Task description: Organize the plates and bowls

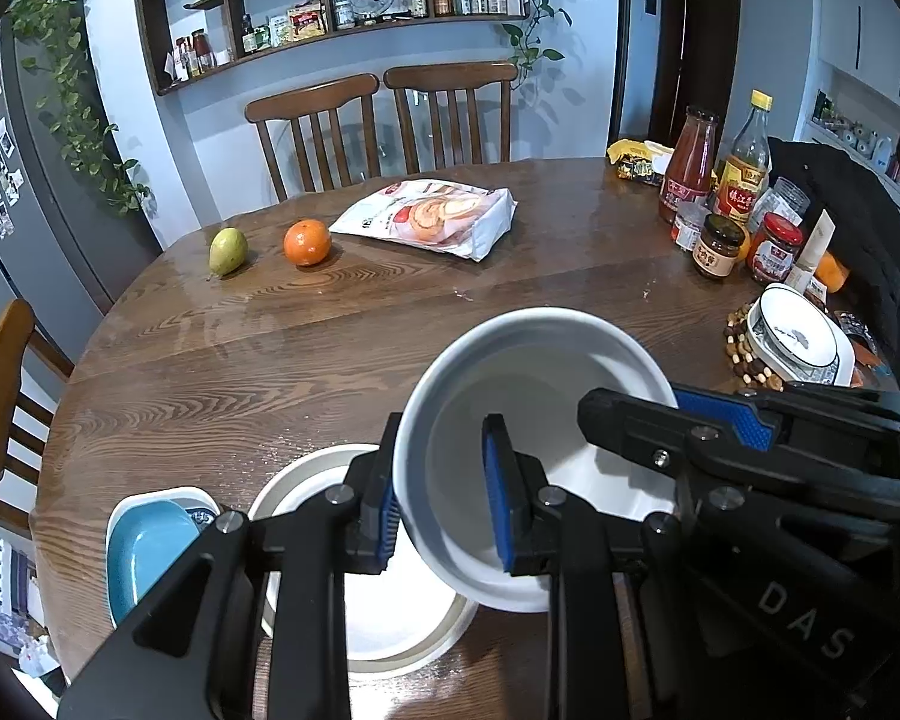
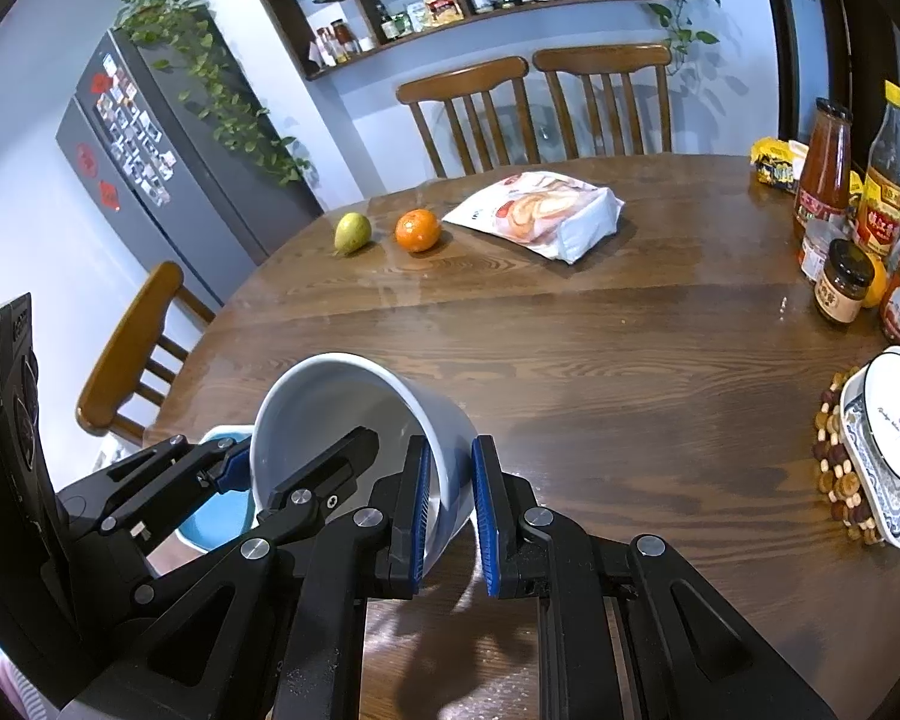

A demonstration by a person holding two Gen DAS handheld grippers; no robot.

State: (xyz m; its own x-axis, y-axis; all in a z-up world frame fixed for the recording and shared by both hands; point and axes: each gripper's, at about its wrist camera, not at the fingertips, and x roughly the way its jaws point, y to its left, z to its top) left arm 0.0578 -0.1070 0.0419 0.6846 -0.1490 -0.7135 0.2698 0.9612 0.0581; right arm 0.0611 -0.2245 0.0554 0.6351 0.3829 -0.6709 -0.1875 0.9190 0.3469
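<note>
Both wrist views, close over table point(image 1: 390, 324)

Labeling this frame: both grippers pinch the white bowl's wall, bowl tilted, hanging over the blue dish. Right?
Not quite. The left gripper and right gripper both pinch the tilted white bowl, but it hangs over the white plate, not the blue dish, which sits to the plate's left. The left wrist view shows it.

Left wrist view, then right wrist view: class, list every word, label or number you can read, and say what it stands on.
"DAS": on the black body behind the right gripper, seen in the left wrist view.
Labels on the yellow-capped bottle, red sauce bottle, jars and bag: printed, but too small or blurred to read.
No numbers are readable.
</note>
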